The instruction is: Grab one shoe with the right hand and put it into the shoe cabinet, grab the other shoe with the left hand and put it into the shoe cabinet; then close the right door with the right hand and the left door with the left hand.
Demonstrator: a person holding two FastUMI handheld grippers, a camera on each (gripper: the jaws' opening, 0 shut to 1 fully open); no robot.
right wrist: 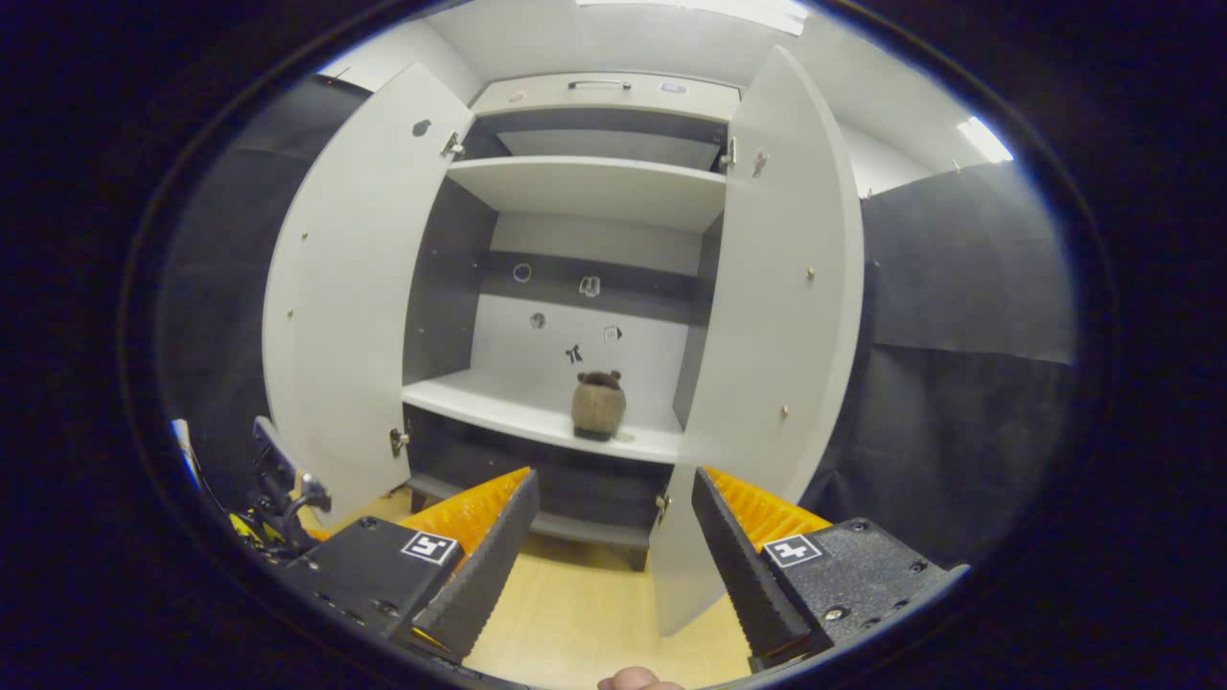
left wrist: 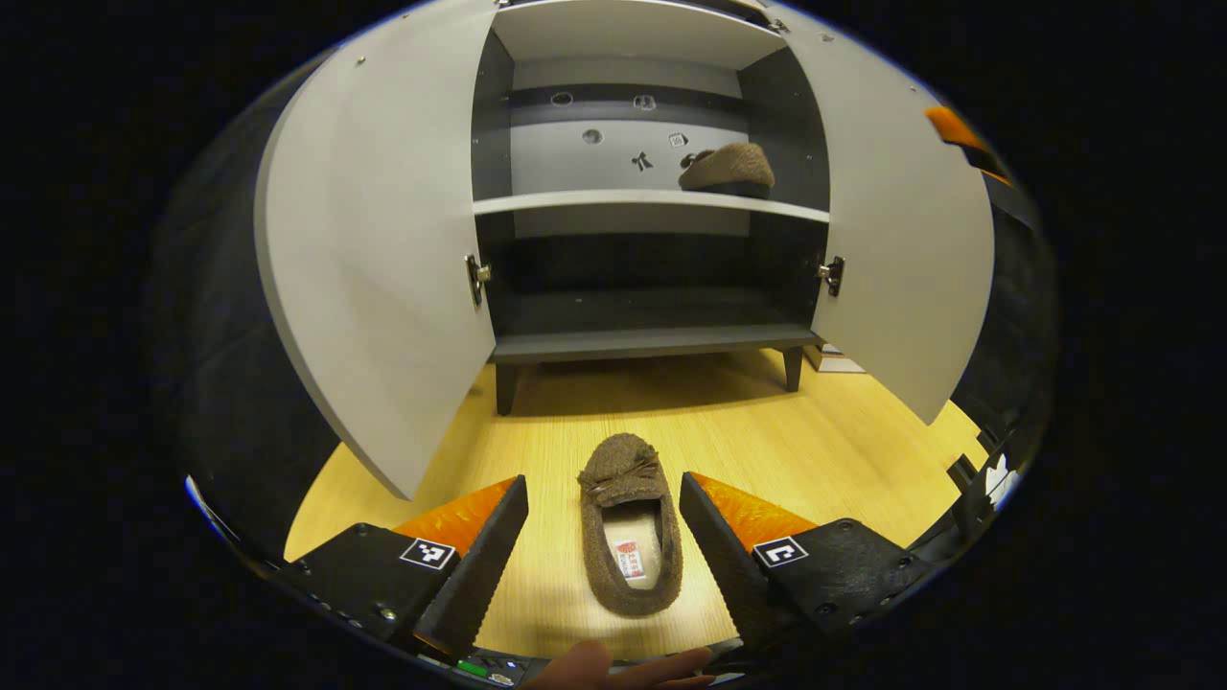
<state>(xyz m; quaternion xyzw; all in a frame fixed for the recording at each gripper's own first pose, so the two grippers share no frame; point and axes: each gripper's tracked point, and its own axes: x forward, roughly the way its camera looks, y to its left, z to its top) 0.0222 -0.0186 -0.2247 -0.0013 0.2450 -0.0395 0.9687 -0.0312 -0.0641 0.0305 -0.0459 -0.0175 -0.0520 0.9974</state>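
A brown fuzzy shoe (left wrist: 630,522) lies on the wooden floor (left wrist: 844,450), toe pointing to the cabinet. My left gripper (left wrist: 604,556) is open, its fingers on either side of the shoe without touching it. The other brown shoe (left wrist: 727,171) rests on the right part of the cabinet's middle shelf (left wrist: 594,202); in the right gripper view this shoe (right wrist: 598,404) stands ahead on the shelf (right wrist: 498,402). My right gripper (right wrist: 613,551) is open and holds nothing, drawn back from the cabinet. Both doors, the left door (left wrist: 374,278) and the right door (left wrist: 911,259), stand wide open.
The cabinet stands on short dark legs (left wrist: 505,388) with a low dark bottom shelf (left wrist: 652,340). The right door (right wrist: 767,345) hangs close ahead of my right gripper, and the left door (right wrist: 355,287) is at the left. Black cloth wall (right wrist: 959,316) flanks the cabinet.
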